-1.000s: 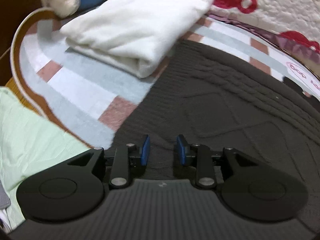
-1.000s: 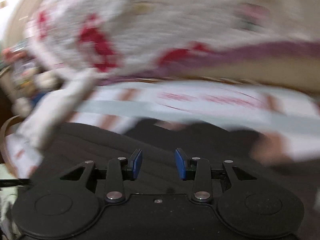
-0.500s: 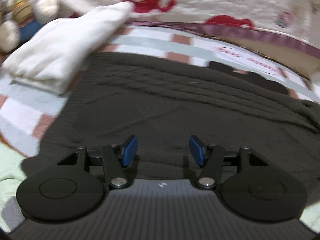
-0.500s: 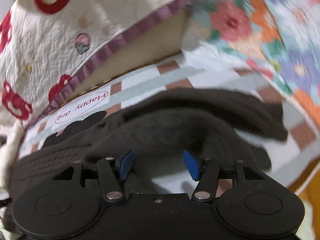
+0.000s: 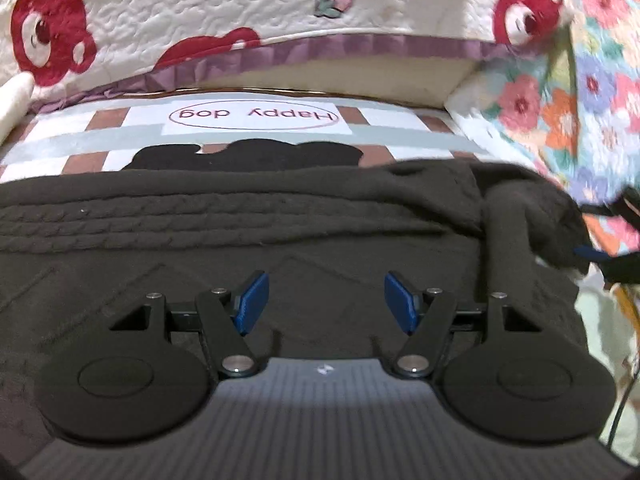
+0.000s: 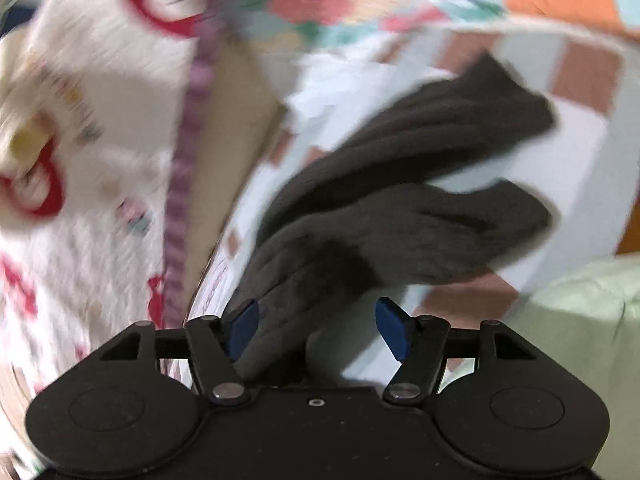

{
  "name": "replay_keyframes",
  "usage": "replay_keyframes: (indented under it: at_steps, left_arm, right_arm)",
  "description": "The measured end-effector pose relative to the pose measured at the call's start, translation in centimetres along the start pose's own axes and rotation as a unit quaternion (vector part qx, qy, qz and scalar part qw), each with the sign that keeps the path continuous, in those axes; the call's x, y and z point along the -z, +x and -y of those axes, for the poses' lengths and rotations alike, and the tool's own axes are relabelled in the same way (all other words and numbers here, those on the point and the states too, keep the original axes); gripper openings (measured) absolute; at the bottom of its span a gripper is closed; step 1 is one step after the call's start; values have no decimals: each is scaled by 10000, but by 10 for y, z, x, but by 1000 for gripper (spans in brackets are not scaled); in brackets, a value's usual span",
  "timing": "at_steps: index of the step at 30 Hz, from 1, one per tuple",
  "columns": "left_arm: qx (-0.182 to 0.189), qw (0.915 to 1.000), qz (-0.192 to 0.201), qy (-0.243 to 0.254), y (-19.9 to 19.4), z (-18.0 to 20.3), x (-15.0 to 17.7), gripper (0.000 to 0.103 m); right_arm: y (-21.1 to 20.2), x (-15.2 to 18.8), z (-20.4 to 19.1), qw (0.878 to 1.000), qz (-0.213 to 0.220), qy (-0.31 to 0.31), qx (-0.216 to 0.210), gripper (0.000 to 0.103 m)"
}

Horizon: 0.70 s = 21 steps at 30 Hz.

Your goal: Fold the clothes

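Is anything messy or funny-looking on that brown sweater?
Yes. The brown sweater lies mostly flat on the checked mat, but its right side is rumpled, with the sleeves bunched and sprawled out sideways instead of lying straight.

There is one dark brown sweater [image 5: 248, 248], one checked mat [image 5: 256, 136], one bear quilt [image 5: 200, 20], one flower blanket [image 5: 580, 100] and two grippers [image 5: 325, 300] [image 6: 316, 330].

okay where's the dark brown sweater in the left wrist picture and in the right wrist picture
Left wrist: the dark brown sweater spreads across the middle, under the open left gripper.
Right wrist: its sleeves run from centre to upper right, ahead of the open right gripper.
Shared landmark: the bear-print quilt.
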<state>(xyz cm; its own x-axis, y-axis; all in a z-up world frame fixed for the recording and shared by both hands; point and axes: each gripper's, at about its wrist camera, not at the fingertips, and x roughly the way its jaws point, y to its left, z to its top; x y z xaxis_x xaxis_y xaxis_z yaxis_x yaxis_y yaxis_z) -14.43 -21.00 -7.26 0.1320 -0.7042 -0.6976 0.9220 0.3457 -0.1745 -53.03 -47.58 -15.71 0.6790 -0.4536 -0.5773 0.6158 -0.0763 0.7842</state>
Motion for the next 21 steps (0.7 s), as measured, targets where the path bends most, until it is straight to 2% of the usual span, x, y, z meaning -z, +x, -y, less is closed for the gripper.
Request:
replay_keyframes:
  at_steps: [2,4,6,8,10,13,16,19,21]
  left_arm:
    - [-167,9999,-36,-4,-3,5,8,63]
    - [-178,9998,-54,-33,-1,9,8,63]
    - [-162,9998,-69,-65,2,12,6,63]
    - [-146,9998,-83,-96,4,16,5,63]
    - [-130,9998,-98,-128,6,19,4,63]
    - [-107,9997,-119,-176,10,24,1,63]
    - [-83,9996,-141,-223,13,30,-1,63]
    - [-72,9998,-122,-164,12,38,-2,63]
    - [-71,9999,-89,-69,9,45,-2,63]
  right_arm:
    - [5,-4,-2,9995,34,61,297,71]
    - [1,3,-17,9929,289,-931,679,71]
    - [-3,10,-32,9736,550,-1949,1056,71]
    - [-7,17,-47,9417,803,-2943,1419,71]
    - [-5,32,-47,8930,973,-3972,1878,71]
    - [3,45,-30,8504,902,-4665,2261,71]
    - [15,40,-9,8481,737,-4747,2235,71]
    - [25,36,-1,8288,896,-4988,2371,71]
    - [24,35,-4,8283,881,-5174,1960,69]
